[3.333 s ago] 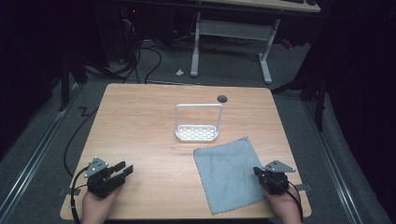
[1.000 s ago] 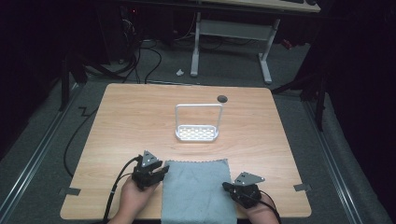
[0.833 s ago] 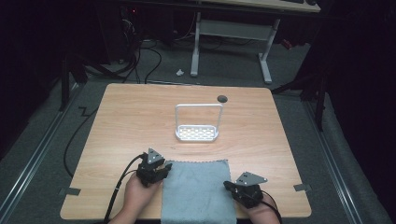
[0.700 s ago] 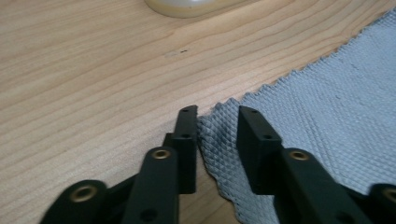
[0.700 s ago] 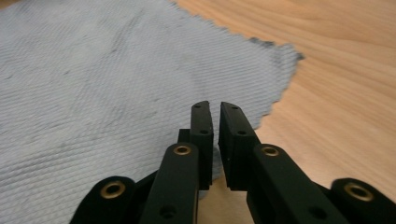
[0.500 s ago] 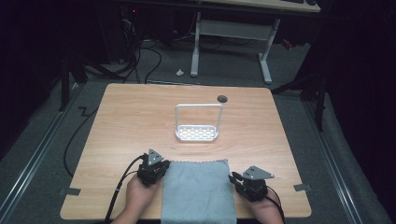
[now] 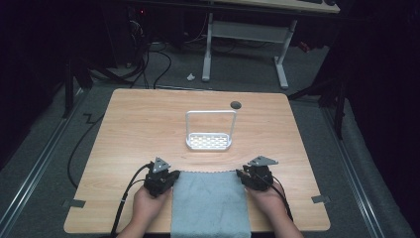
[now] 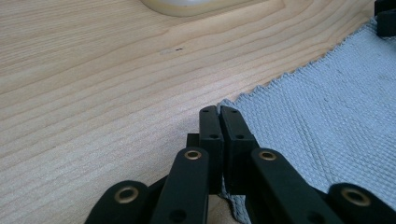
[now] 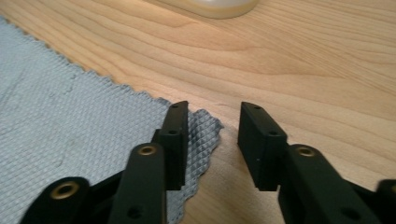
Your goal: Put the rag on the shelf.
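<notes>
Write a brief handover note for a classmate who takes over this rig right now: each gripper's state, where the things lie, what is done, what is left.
Left gripper: jaws shut on the far left corner of the grey cloth.
Right gripper: jaws have just been opening; the far right corner lies loose between them.
Cloth: flat at the table's near edge, hanging over it. White rack stands behind, untouched.
Done: cloth pulled square in front of the person.
Left: probably regrip the right corner, then fold or lift.
</notes>
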Tool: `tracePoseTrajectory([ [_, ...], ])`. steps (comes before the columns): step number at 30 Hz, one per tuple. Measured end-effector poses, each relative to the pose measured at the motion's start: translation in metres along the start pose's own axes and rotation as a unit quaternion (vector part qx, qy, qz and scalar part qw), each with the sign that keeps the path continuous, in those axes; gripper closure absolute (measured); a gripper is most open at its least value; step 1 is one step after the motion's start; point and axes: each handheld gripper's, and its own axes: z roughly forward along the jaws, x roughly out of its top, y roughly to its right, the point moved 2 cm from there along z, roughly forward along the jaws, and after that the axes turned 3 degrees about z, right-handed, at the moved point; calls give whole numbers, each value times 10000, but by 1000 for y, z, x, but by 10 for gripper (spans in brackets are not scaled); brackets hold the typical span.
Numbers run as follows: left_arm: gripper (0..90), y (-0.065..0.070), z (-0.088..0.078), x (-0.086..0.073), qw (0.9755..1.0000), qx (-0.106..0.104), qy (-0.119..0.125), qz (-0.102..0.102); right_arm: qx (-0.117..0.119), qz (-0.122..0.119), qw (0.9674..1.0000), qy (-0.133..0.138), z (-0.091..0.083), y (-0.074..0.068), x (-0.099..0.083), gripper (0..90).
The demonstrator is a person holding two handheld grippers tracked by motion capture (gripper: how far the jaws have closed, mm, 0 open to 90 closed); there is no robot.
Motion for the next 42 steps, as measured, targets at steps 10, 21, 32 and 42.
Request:
tracePoseTrajectory([
  [10, 882, 0, 0, 0, 10000, 8, -5, 10, 147, -271, 9995, 110, 1, -7, -3, 858],
  [21, 888, 0, -6, 0, 9998, -32, 200, -51, 108, -438, 9982, 406, -8, -16, -4, 900],
  [32, 891, 3, -24, 6, 9973, -146, 705, -142, 109, -235, 9955, 911, -26, -18, -3, 900],
  [42, 892, 9, -41, 21, 9926, -167, 1195, -104, 30, -157, 9902, 1385, -42, -19, 7, 900],
])
